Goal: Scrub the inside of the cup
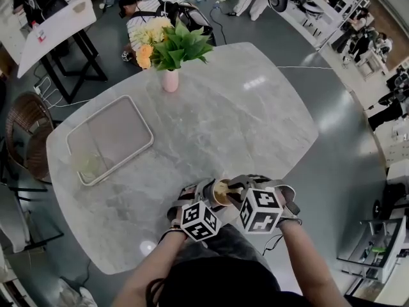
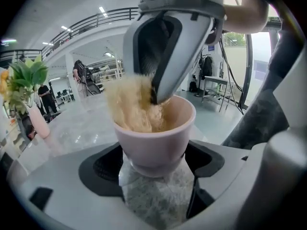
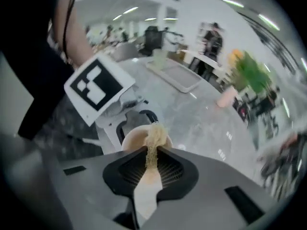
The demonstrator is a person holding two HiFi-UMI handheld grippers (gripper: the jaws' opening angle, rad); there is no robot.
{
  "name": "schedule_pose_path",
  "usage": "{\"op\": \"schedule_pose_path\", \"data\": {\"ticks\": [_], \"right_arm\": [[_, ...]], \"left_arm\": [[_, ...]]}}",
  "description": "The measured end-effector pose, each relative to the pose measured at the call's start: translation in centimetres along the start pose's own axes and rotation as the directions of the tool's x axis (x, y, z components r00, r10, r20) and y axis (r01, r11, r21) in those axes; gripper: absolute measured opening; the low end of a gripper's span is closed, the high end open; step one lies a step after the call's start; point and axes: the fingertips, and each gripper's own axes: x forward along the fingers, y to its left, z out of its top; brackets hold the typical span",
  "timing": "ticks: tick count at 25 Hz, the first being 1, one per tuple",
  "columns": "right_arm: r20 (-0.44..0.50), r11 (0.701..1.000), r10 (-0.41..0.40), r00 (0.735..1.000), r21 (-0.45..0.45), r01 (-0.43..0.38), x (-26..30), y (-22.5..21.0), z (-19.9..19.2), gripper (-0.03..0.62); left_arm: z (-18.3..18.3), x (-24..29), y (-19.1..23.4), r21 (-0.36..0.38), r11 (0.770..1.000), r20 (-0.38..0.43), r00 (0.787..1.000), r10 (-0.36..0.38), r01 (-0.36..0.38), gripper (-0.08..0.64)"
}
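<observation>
Well, I'm at a grey marble bench in an open hall; my left tool clamps the pale pink cup, my right tool pinches a tan scrubber inside it.

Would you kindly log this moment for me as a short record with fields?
Left tool: shut on the pink cup
Right tool: shut on the fibrous scrubber
Scrubber position: its fibres reach inside the cup
Table: marble, bearing a tray and a flower vase
Stage: scrubbing seems under way
</observation>
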Motion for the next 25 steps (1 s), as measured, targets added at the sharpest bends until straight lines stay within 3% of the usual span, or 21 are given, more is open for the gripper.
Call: {"op": "schedule_pose_path", "data": {"ticks": [1,2,4,6,9,13,16,19,21,23,25], "right_arm": [[-0.058,0.985,-0.022,0.998,-0.174,0.012,0.8,0.2,-0.1,0.06],[-0.106,0.945,-0.038,0.994,-0.328,0.001,1.5,0.3,-0.3,0.06],[-0.159,0.852,-0.022,0.987,-0.52,-0.065,2.4,0.5,-0.7,0.06],[-0.185,0.805,0.063,0.981,-0.572,-0.16,2.8,0.9,-0.8,0.06],[-0.236,0.775,0.224,0.946,-0.545,-0.32,2.7,2.0,-0.7,0.06],[-0.289,0.738,0.345,0.893,-0.505,-0.448,1.9,2.5,-0.6,0.06],[-0.284,0.728,0.393,0.875,-0.485,-0.484,0.2,2.6,-0.2,0.058],[-0.242,0.748,0.418,0.875,-0.455,-0.483,-2.0,2.3,0.2,0.058],[-0.192,0.785,0.39,0.901,-0.442,-0.434,-2.7,1.7,0.5,0.058],[-0.146,0.815,0.307,0.941,-0.47,-0.339,-2.1,1.0,0.6,0.06],[-0.126,0.812,0.199,0.972,-0.534,-0.235,-0.3,0.8,0.3,0.06]], "left_arm": [[0.0,0.0,0.0,0.0,1.0,-0.001,1.0,-0.001,0.001,0.408],[0.1,0.0,0.0,0.0,1.0,-0.002,1.0,-0.001,0.001,0.408],[0.2,0.0,0.0,0.003,1.0,-0.004,1.0,-0.002,0.002,0.408],[0.1,0.0,0.0,0.004,1.0,-0.009,1.0,-0.002,0.003,0.408],[-0.1,0.0,0.0,0.005,1.0,-0.019,1.0,-0.002,0.002,0.408],[0.0,0.0,0.0,0.0,1.0,-0.028,1.0,-0.001,0.001,0.408],[-0.1,0.0,0.0,0.0,1.0,-0.034,0.999,-0.003,0.003,0.408],[-0.2,0.1,0.0,0.001,1.0,-0.038,0.999,-0.004,0.004,0.407],[-0.3,0.2,0.0,0.0,1.0,-0.04,0.999,-0.005,0.005,0.407],[-0.4,0.2,0.0,-0.001,1.0,-0.04,0.999,-0.005,0.005,0.407],[-0.3,0.1,0.0,-0.001,1.0,-0.039,0.999,-0.005,0.005,0.407]]}}
